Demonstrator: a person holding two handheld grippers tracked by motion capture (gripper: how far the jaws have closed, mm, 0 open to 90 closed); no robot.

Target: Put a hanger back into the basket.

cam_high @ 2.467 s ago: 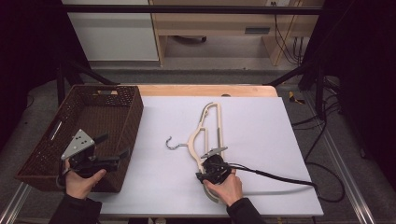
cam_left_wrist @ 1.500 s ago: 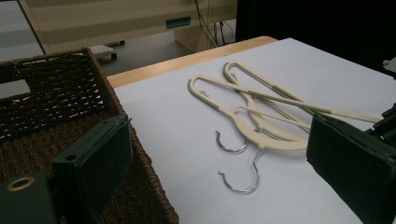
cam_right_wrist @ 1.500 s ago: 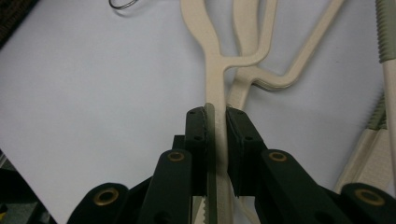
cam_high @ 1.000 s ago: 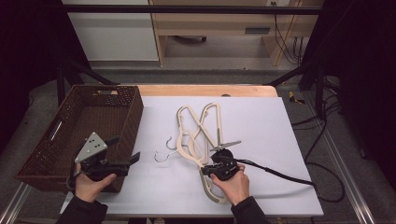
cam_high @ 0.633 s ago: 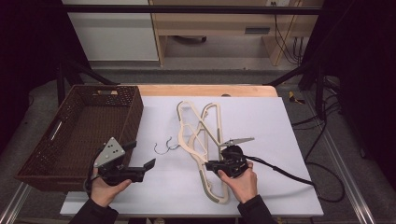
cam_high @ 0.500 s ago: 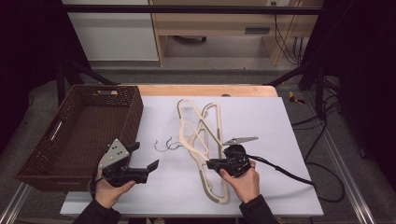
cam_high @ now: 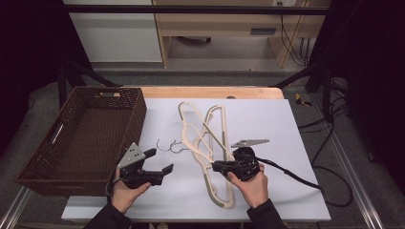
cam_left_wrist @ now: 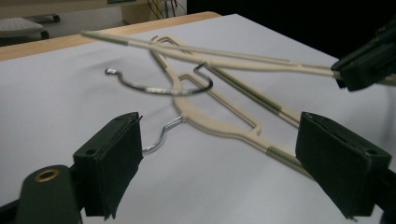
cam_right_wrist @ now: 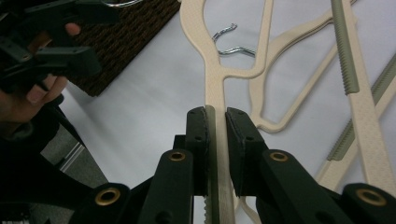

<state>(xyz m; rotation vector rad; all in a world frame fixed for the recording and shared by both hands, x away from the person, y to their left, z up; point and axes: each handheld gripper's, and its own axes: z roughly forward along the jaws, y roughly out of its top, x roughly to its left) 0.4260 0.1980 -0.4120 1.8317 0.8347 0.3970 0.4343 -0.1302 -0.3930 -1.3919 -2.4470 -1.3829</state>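
Note:
Two beige plastic hangers lie crossed on the white tabletop, one (cam_high: 191,125) over the other (cam_high: 217,143), their wire hooks (cam_high: 172,147) pointing left. My right gripper (cam_high: 216,167) is shut on the lower arm of one hanger (cam_right_wrist: 210,65), pads pressed on both sides of it. That hanger's arm (cam_left_wrist: 224,55) hangs raised and level in the left gripper view. My left gripper (cam_high: 161,161) is open just left of the hooks. Its jaws have just been closing a little with nothing between them. A silver hook (cam_left_wrist: 161,137) lies just ahead of them.
A dark brown wicker basket (cam_high: 136,114) stands at the left of the table, close behind my left hand. A black cable (cam_high: 296,176) trails right from the right gripper. A wooden strip (cam_high: 210,91) edges the table's far side.
My left gripper has left the basket's near corner and moved right and down toward the hooks. The right gripper has lifted slightly with its hanger, and the hangers now lie spread apart.

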